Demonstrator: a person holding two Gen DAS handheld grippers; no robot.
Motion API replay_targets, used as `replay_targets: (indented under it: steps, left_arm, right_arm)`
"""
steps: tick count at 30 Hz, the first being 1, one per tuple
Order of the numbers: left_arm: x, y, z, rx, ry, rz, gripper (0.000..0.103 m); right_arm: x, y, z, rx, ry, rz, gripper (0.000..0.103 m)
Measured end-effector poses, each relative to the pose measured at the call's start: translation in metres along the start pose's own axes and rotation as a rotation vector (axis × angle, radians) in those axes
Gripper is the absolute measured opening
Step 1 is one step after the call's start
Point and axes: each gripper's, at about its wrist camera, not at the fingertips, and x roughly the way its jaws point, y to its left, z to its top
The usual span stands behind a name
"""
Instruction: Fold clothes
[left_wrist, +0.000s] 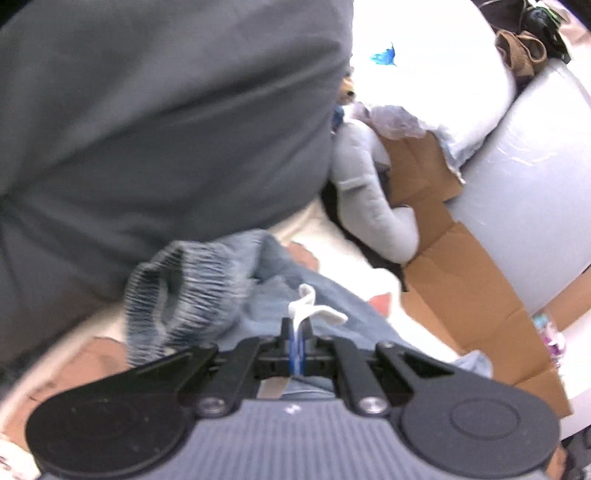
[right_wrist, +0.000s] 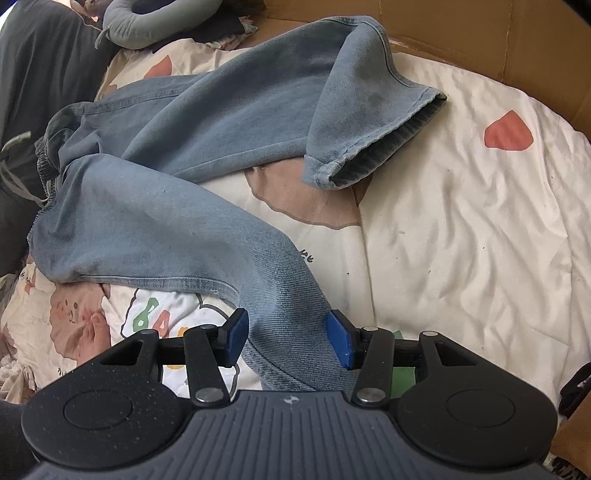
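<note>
Bedspread (right_wrist: 461, 221) bears jeans (right_wrist: 221, 110), leg between right gripper (right_wrist: 291, 338) jaws.

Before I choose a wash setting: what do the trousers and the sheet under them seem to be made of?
The trousers look like light-blue washed denim: a diagonal twill weave shows near the right gripper, with stitched hems and a gathered elastic waistband. The sheet looks like thin matte cotton or a blend, cream with printed shapes; it creases finely. Fibre content cannot be told.
</note>
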Motion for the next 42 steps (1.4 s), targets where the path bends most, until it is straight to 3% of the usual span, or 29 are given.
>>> replay_targets:
  steps: [13,22,27,28,31,35,42]
  left_arm:
    - [0.108,-0.075,-0.044,0.122,0.162,0.026,0.002]
    - [0.148,-0.122,-0.075,0.185,0.189,0.010,0.004]
    - [0.159,-0.133,-0.079,0.201,0.215,-0.002,0.016]
    - [0.159,-0.132,-0.080,0.187,0.223,-0.017,0.024]
    - [0.156,-0.130,-0.083,0.140,0.247,-0.072,0.030]
    - [0.142,-0.133,-0.085,0.158,0.249,-0.090,0.052]
    - [0.101,-0.111,-0.089,0.192,0.213,-0.050,0.054]
  right_arm:
    - [-0.008,0.010,0.019,0.023,-0.131,0.006,0.060]
    - [-0.011,-0.009,0.014,0.097,-0.159,-0.013,0.062]
    - [-0.012,-0.014,0.017,0.110,-0.170,-0.007,0.062]
    - [-0.012,-0.015,0.018,0.117,-0.174,-0.007,0.062]
    - [-0.014,-0.019,0.019,0.139,-0.183,-0.007,0.062]
    - [-0.015,-0.019,0.019,0.146,-0.188,-0.010,0.062]
    - [-0.014,-0.013,0.020,0.129,-0.184,-0.005,0.062]
